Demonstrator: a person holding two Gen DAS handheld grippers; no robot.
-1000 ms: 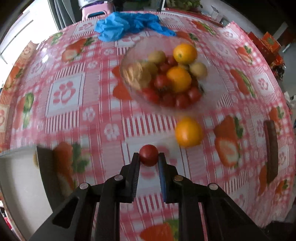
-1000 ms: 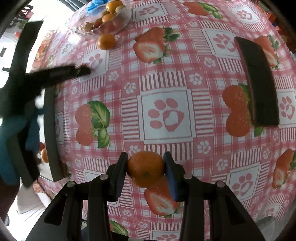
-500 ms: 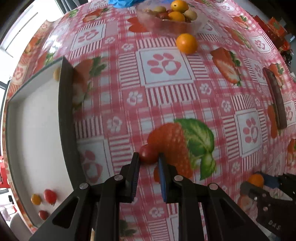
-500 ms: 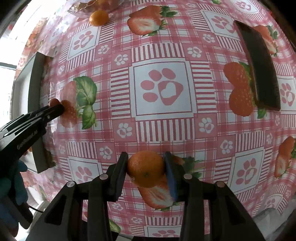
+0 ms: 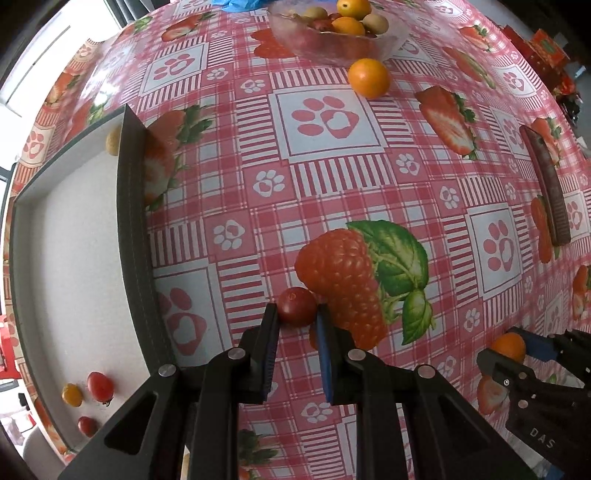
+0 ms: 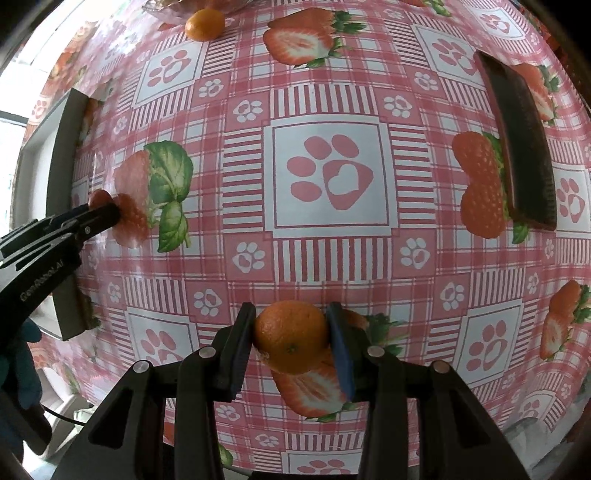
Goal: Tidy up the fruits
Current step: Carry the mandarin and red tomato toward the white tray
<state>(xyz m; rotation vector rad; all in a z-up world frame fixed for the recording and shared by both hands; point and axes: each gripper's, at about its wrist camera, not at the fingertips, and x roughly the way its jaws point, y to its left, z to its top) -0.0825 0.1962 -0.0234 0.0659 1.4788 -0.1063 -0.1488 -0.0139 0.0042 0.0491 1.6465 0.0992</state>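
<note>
My left gripper (image 5: pixel 297 314) points down at the table and is shut on a small red cherry tomato (image 5: pixel 296 305). A grey tray (image 5: pixel 74 258) lies to its left, holding a few cherry tomatoes (image 5: pixel 99 386) near its lower corner and a yellow fruit (image 5: pixel 112 142) at its top. My right gripper (image 6: pixel 291 325) is shut on an orange (image 6: pixel 291 339) above the tablecloth. In the right wrist view the left gripper (image 6: pixel 98 210) shows at the left edge with the tomato (image 6: pixel 99 197). The right gripper's orange (image 5: pixel 508 347) shows at the lower right of the left wrist view.
A clear glass bowl (image 5: pixel 332 44) with oranges, tomatoes and other fruit stands at the far end of the table, a loose orange (image 5: pixel 368 78) just in front of it. A dark tray edge (image 6: pixel 517 140) lies on the right. A blue cloth (image 5: pixel 240 4) lies behind the bowl.
My left gripper carried the tomato away from the bowl toward the near side, beside the grey tray. The right gripper drifted slightly with its orange still gripped.
</note>
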